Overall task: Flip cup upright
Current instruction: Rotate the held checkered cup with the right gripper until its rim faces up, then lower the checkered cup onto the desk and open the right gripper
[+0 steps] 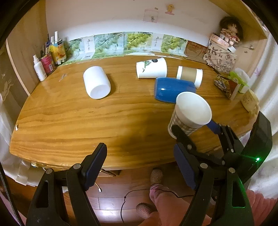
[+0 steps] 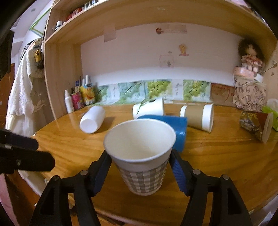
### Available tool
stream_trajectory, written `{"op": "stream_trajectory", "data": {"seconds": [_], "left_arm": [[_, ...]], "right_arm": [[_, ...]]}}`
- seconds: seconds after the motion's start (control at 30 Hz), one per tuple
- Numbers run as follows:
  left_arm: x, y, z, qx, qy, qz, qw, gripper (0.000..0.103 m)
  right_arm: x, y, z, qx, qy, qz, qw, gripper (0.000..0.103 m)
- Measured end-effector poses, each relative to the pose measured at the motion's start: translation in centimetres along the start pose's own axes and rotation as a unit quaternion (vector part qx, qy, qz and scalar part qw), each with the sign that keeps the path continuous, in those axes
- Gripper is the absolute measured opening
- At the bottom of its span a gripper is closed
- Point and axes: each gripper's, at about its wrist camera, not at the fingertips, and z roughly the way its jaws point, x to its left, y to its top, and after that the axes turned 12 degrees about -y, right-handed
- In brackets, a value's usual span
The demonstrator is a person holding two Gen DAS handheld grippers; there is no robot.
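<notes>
A paper cup with a grey checked band [image 2: 142,163] is held mouth up, slightly tilted, between the blue pads of my right gripper [image 2: 139,166], just above the wooden table [image 2: 217,156] near its front edge. In the left wrist view the same cup [image 1: 190,113] and the right gripper [image 1: 196,129] show at the right. My left gripper [image 1: 140,166] is open and empty, over the table's front edge. A blue cup [image 1: 172,90], a white cup [image 1: 96,82], a leaf-print cup [image 1: 151,67] and a brown-sleeved cup [image 1: 189,75] lie on their sides.
A printed paper cup [image 2: 257,125] lies on its side at the right. Bottles and packets [image 1: 48,60] stand at the back left. A patterned bag with a doll [image 1: 220,57] and a tissue box [image 1: 241,80] stand at the back right. A shelf [image 2: 156,15] runs overhead.
</notes>
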Motion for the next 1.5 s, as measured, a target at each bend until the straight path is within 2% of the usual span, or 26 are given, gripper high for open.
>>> {"op": "stream_trajectory", "data": {"seconds": [0.03, 0.23, 0.4, 0.67, 0.77, 0.87, 0.93, 0.97, 1.03, 1.07, 1.13, 1.2, 1.3, 1.37, 1.5], "left_arm": [[0.0, 0.1, -0.2, 0.001, -0.002, 0.001, 1.0000, 0.082], [-0.5, 0.6, -1.8, -0.001, -0.013, 0.015, 0.9998, 0.082], [-1.6, 0.7, -3.6, -0.023, 0.008, 0.021, 0.9995, 0.082], [-3.8, 1.3, -7.4, -0.051, 0.052, -0.005, 0.9974, 0.082], [-4.5, 1.3, -9.0, -0.067, 0.055, -0.018, 0.9961, 0.082], [-5.6, 1.6, -10.7, -0.078, 0.074, -0.031, 0.9937, 0.082], [-6.2, 1.8, -11.6, -0.087, 0.069, -0.035, 0.9932, 0.084], [-6.4, 1.9, -12.0, -0.089, 0.072, -0.038, 0.9927, 0.088], [-7.1, 1.9, -12.9, -0.102, 0.076, -0.044, 0.9909, 0.089], [-7.4, 1.9, -13.3, -0.108, 0.079, -0.046, 0.9899, 0.089], [-8.1, 2.0, -14.1, -0.119, 0.089, -0.047, 0.9877, 0.093], [-8.8, 1.9, -15.0, -0.136, 0.108, -0.049, 0.9837, 0.102], [-9.7, 1.8, -15.9, -0.164, 0.137, -0.050, 0.9756, 0.103], [-10.1, 1.9, -16.1, -0.171, 0.146, -0.045, 0.9733, 0.103], [-10.6, 1.8, -16.3, -0.186, 0.138, -0.046, 0.9717, 0.103]], "right_arm": [[0.0, 0.0, -0.2, 0.007, 0.000, -0.002, 1.000, 0.080], [-0.3, 0.1, -2.4, 0.047, -0.018, -0.029, 0.998, 0.080], [-1.7, 1.3, -5.4, 0.067, -0.017, -0.025, 0.997, 0.082], [-4.1, 6.1, -10.9, 0.080, -0.021, 0.033, 0.996, 0.085], [-4.5, 7.8, -12.1, 0.091, -0.022, 0.040, 0.995, 0.088], [-4.5, 9.1, -13.6, 0.095, -0.025, 0.039, 0.994, 0.089], [-4.3, 10.1, -14.9, 0.100, -0.039, 0.026, 0.994, 0.091], [-4.2, 10.4, -15.6, 0.096, -0.038, 0.022, 0.994, 0.091], [-4.2, 11.0, -17.1, 0.083, -0.032, 0.016, 0.996, 0.101], [-4.2, 11.3, -17.9, 0.077, -0.037, 0.010, 0.996, 0.102], [-4.3, 11.8, -19.0, 0.072, -0.038, 0.010, 0.997, 0.102], [-4.7, 12.2, -20.1, 0.070, -0.027, 0.022, 0.997, 0.102], [-5.7, 12.8, -21.2, 0.070, -0.019, 0.048, 0.996, 0.102], [-6.3, 13.1, -21.7, 0.067, -0.020, 0.060, 0.996, 0.102], [-6.9, 13.3, -22.1, 0.059, -0.038, 0.069, 0.995, 0.102]]}}
